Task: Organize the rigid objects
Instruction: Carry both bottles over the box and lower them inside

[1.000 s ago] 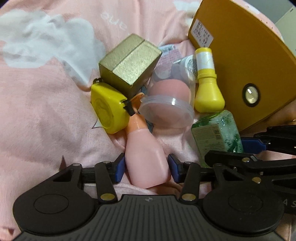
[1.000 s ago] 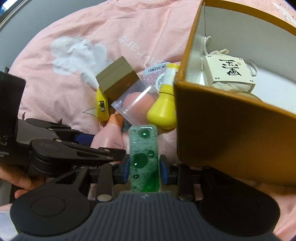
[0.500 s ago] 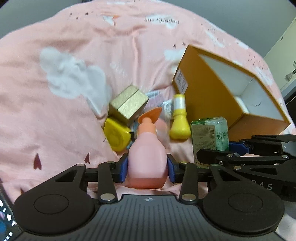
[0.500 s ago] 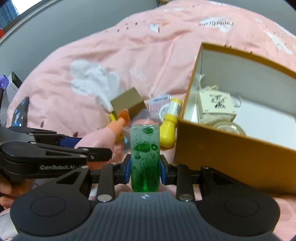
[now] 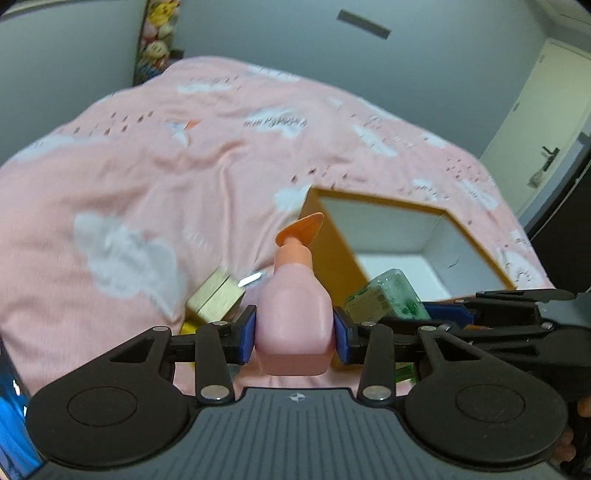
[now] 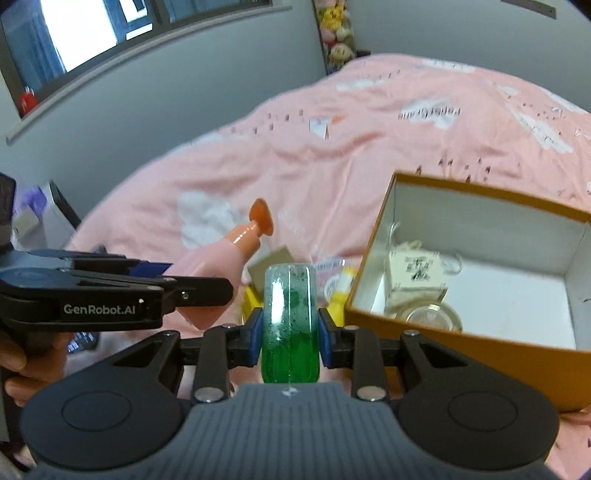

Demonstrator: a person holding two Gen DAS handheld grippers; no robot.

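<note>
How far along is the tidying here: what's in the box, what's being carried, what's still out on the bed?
Done: a small cream box and a round glass lid lie in the orange box. In hand: left gripper clamps the pink bottle; right gripper clamps the green bottle. Left: gold box and yellow bottle on the bed.

Grey walls (image 5: pixel 258 40), window (image 6: pixel 92 33), white door (image 5: pixel 535 110)

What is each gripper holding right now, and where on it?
Left gripper: pink bottle, clamped across its lower body. Right gripper: green bottle, clamped across its lower half.
</note>
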